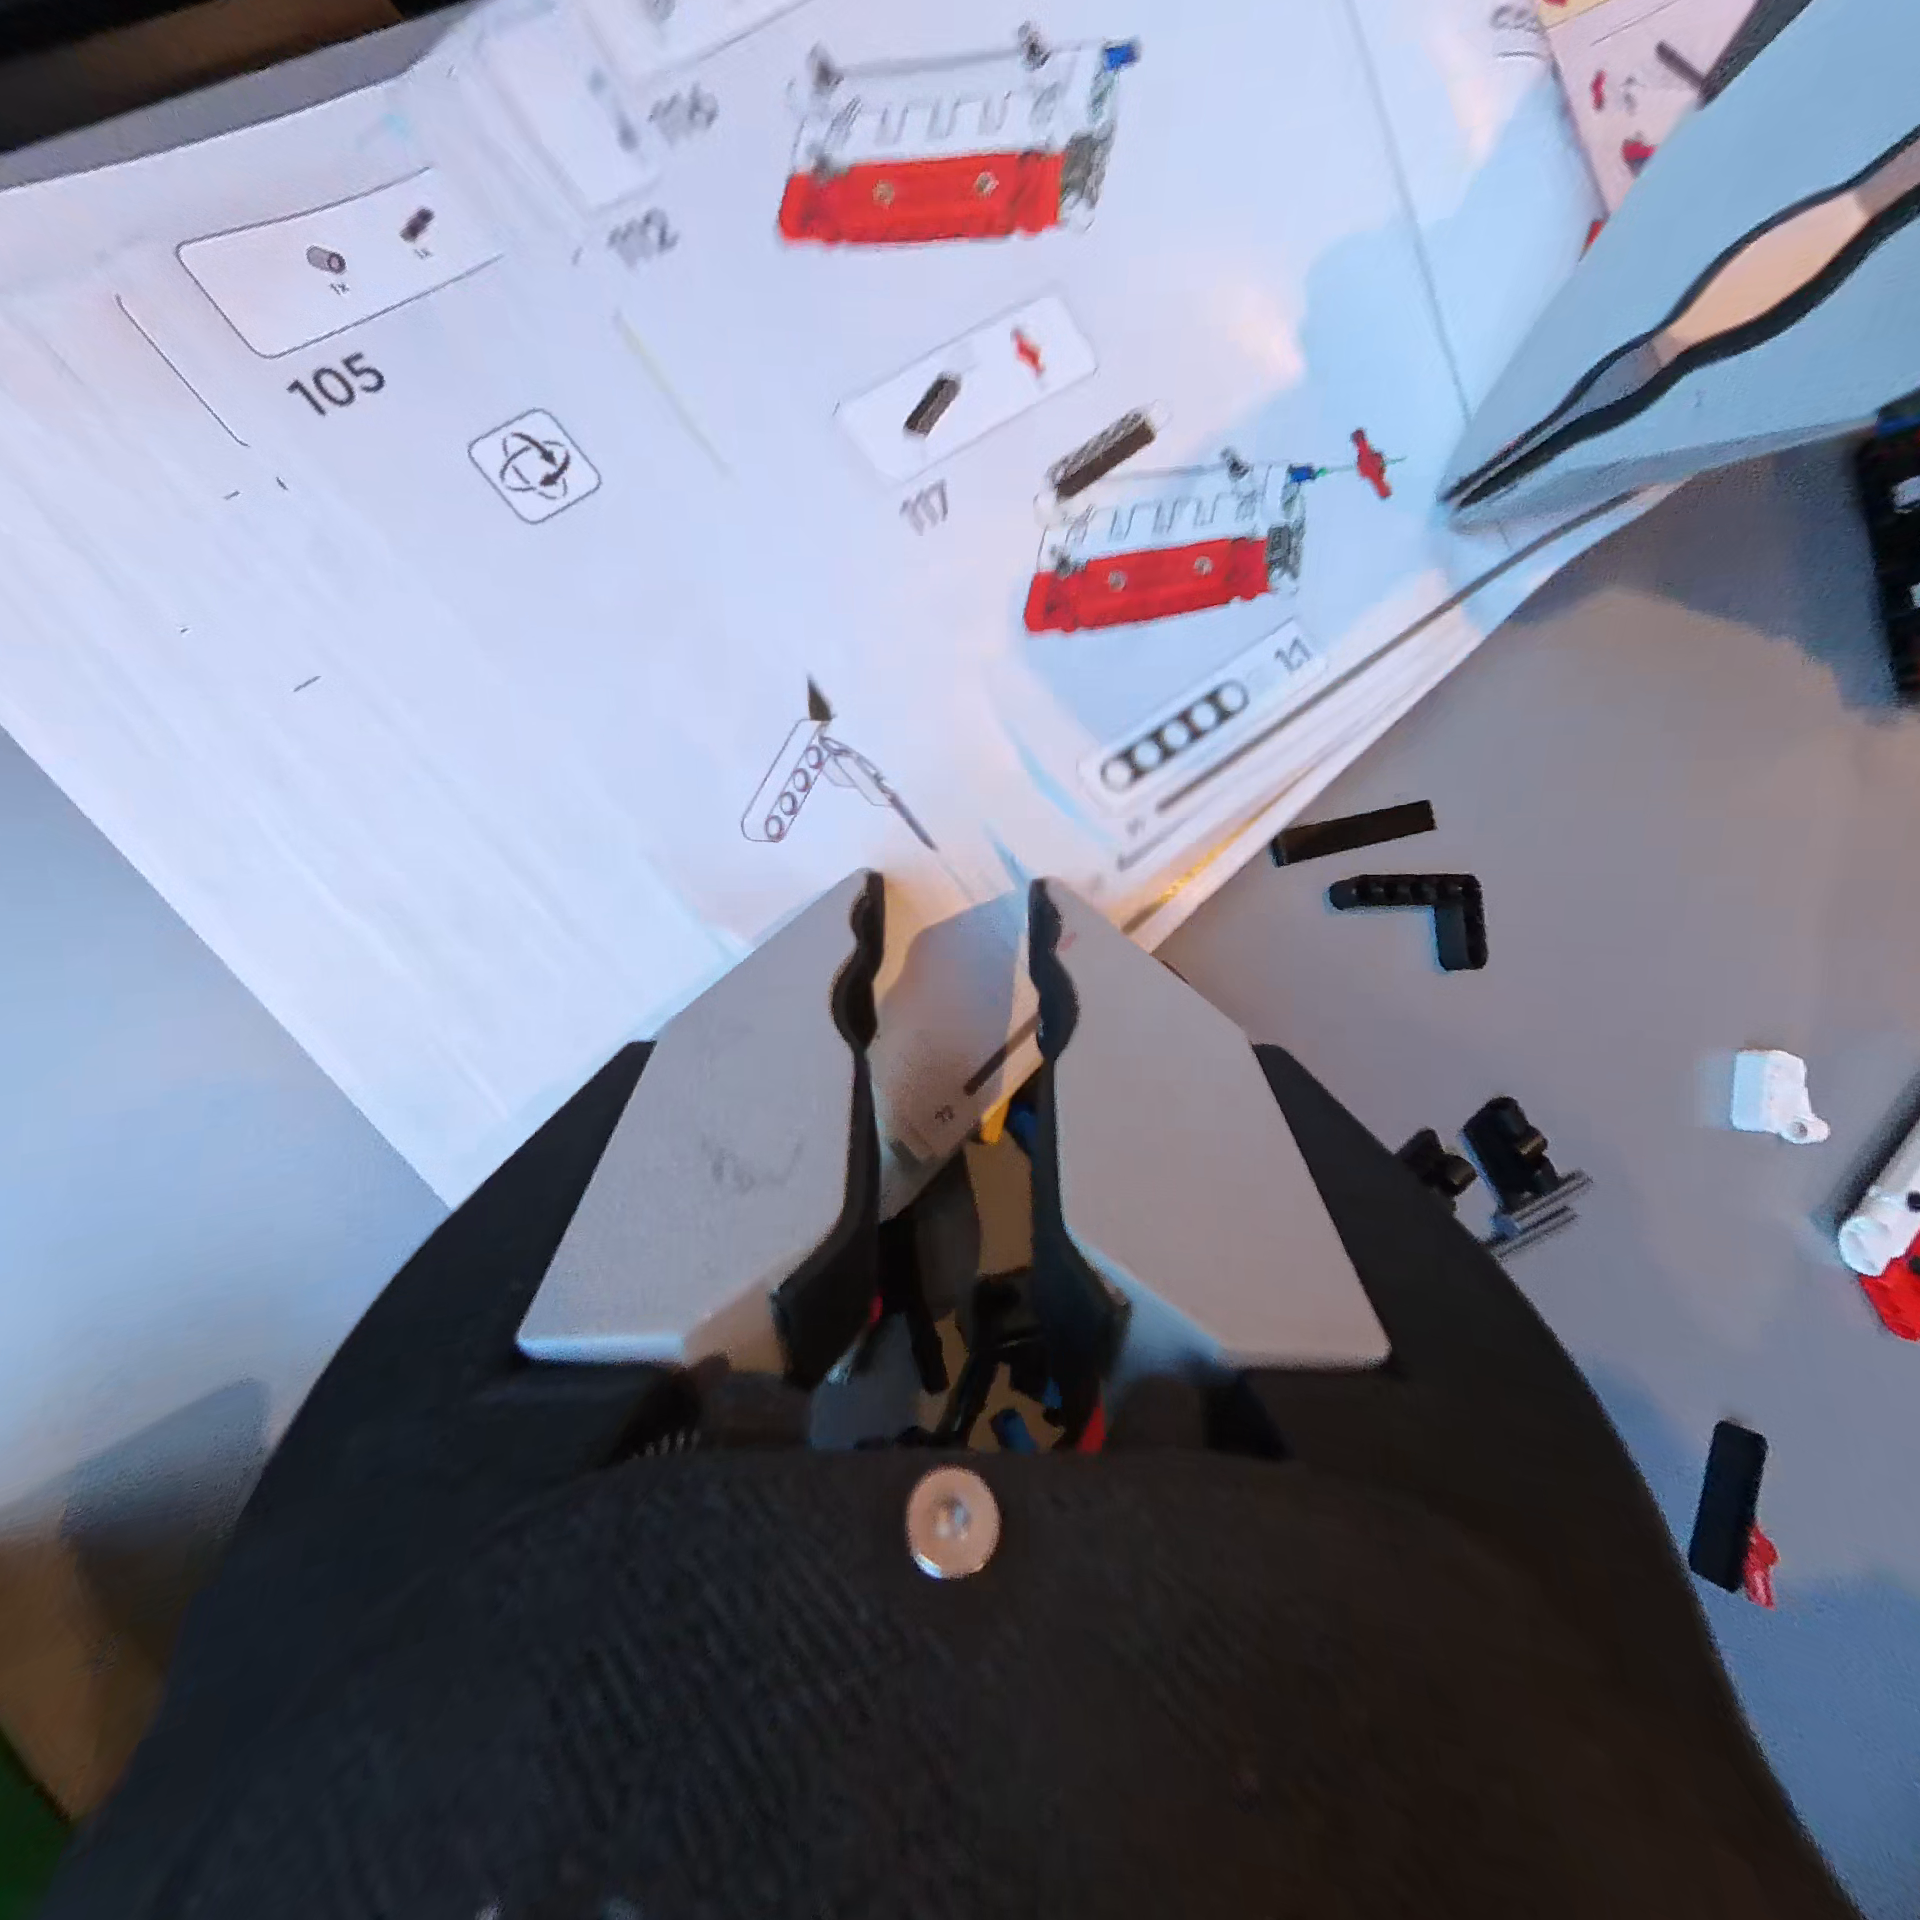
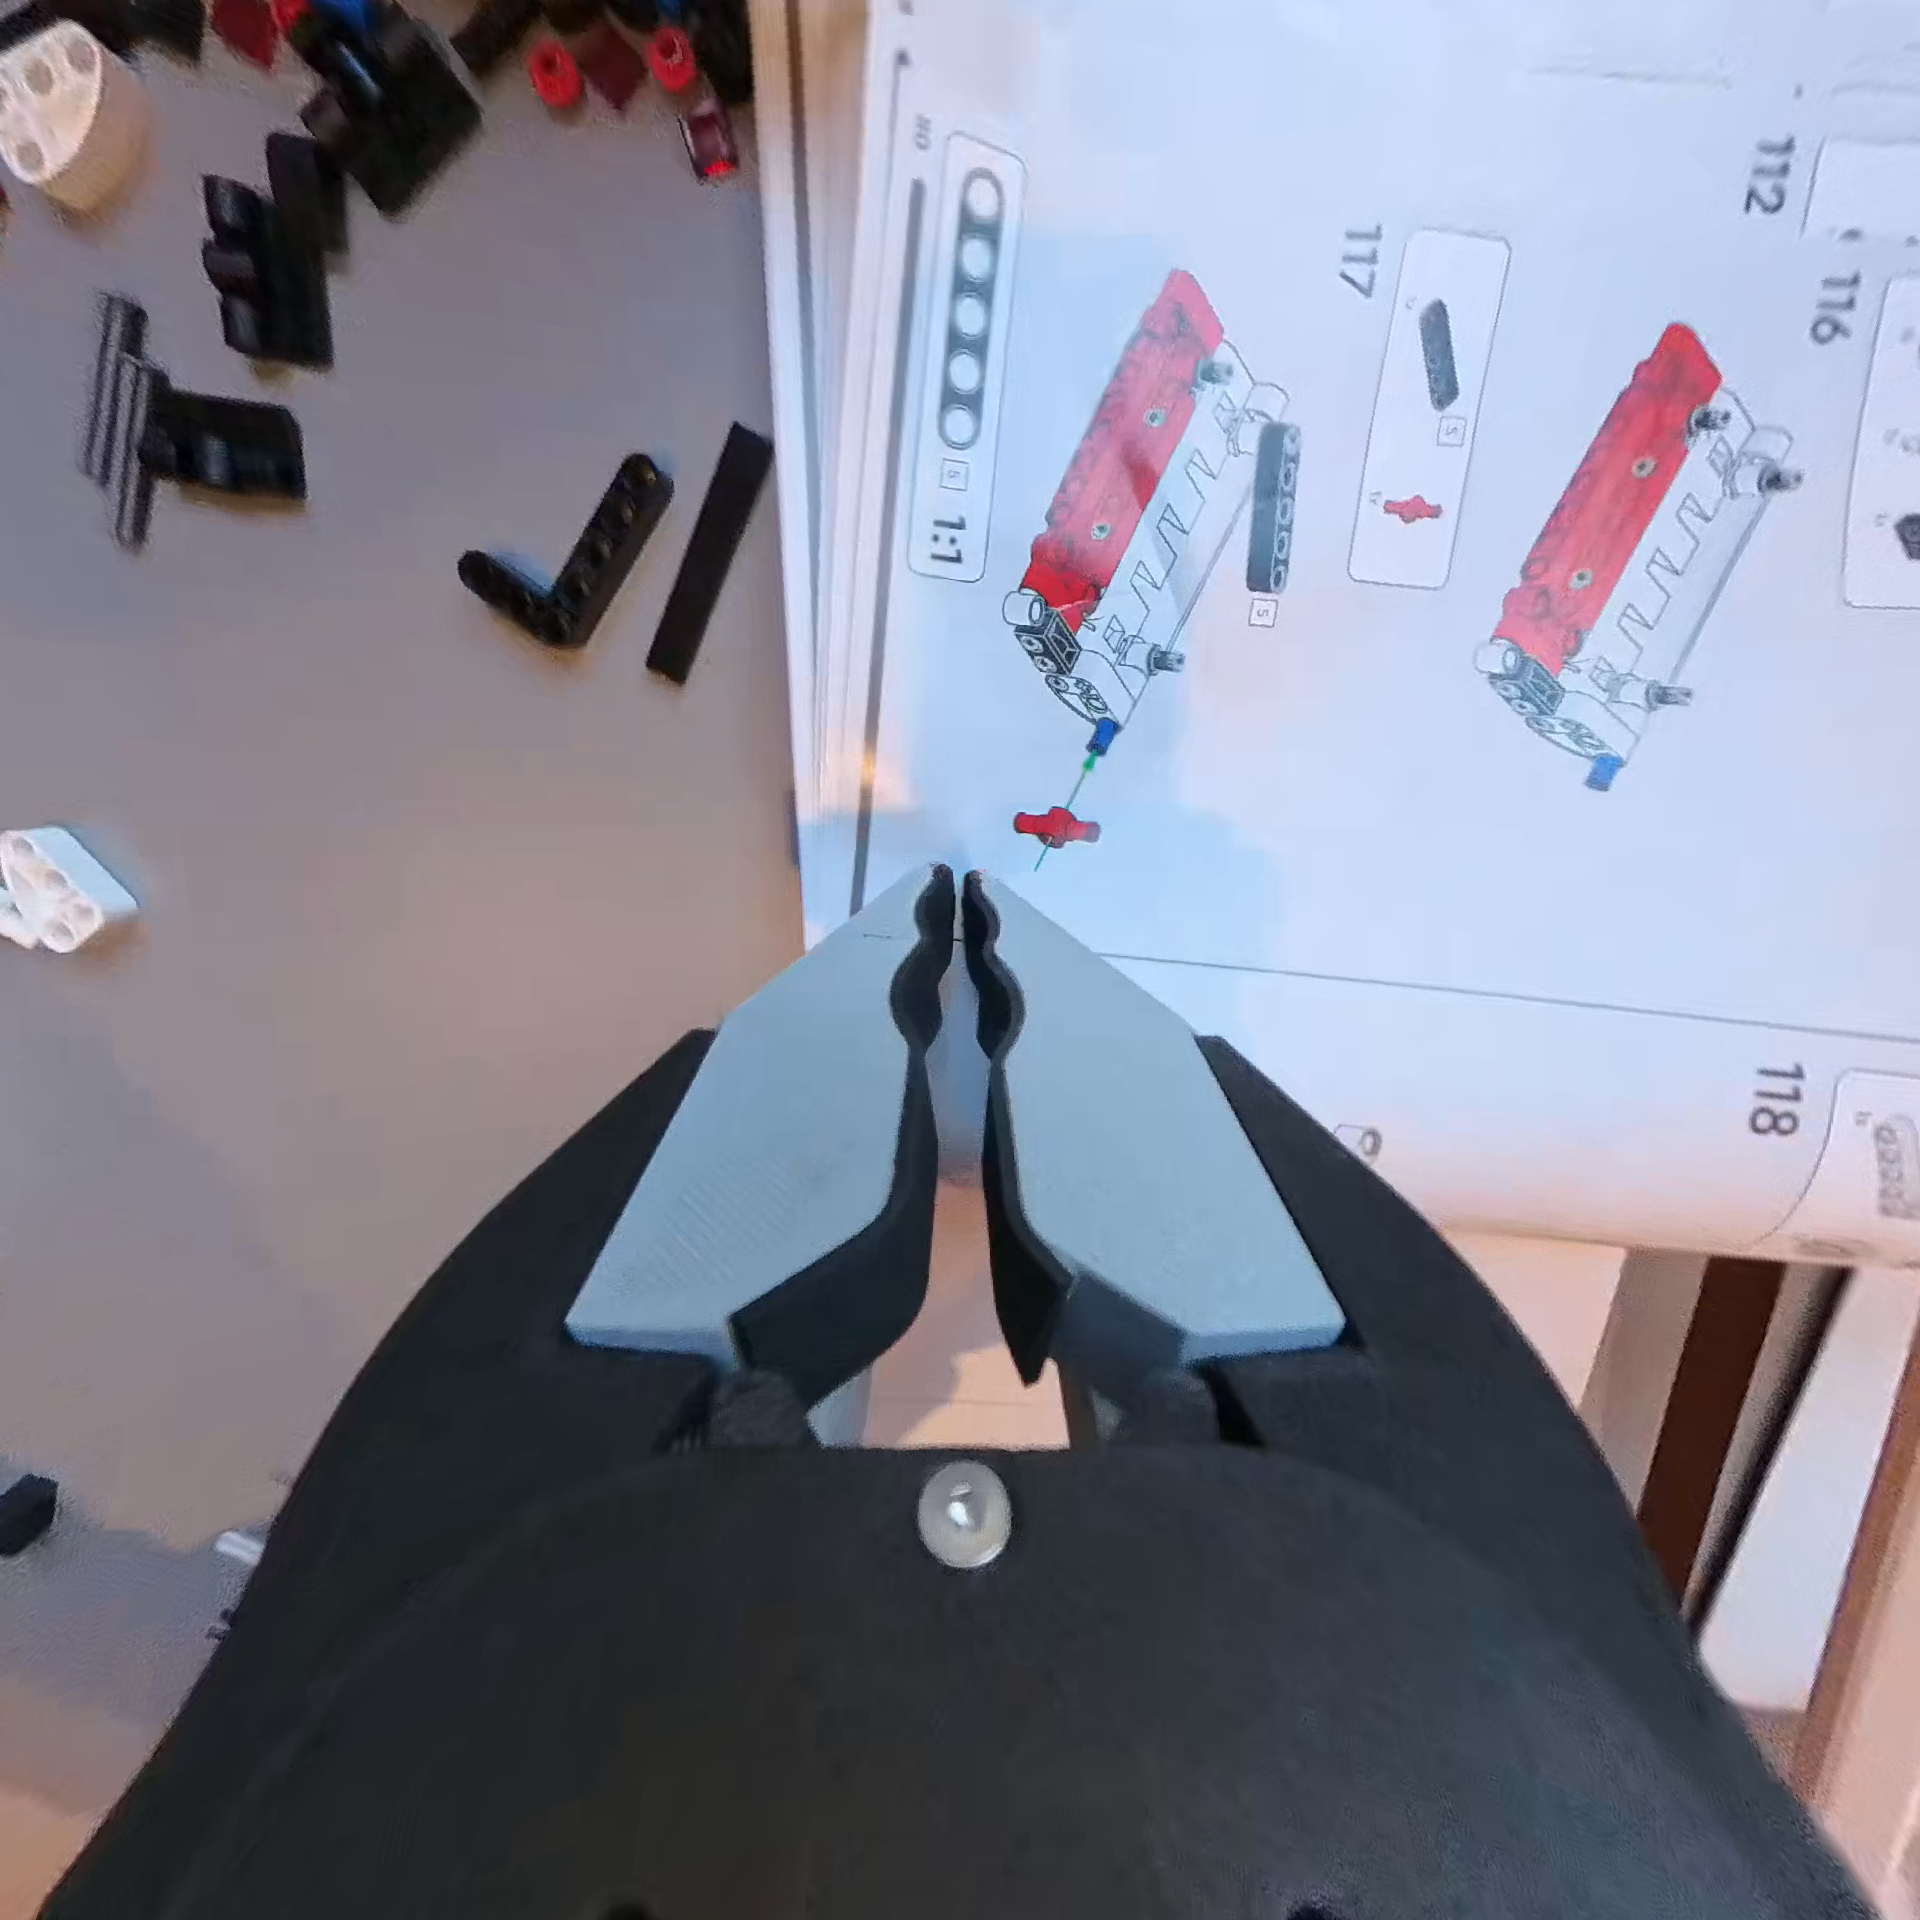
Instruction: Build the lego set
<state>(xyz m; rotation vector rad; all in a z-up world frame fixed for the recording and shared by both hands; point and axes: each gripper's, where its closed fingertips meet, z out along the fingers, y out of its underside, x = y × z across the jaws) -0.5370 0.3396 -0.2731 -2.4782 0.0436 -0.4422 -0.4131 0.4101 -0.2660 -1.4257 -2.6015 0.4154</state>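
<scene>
An open instruction booklet lies on the grey table, and it also shows in the right wrist view. My left gripper is open over the booklet's near corner, with loose bricks under the page seen through the gap. My right gripper is shut, its tips at the booklet's edge; I cannot tell if it pinches a page. It also shows at the upper right of the left wrist view. A black L-shaped beam and a black flat strip lie beside the booklet.
Loose parts lie on the table: a white piece, a black grille piece, a red-and-white assembly at the right edge, and a pile of black and red bricks. The booklet overhangs the table edge. My right fingertips sit around 15 cm from my left ones.
</scene>
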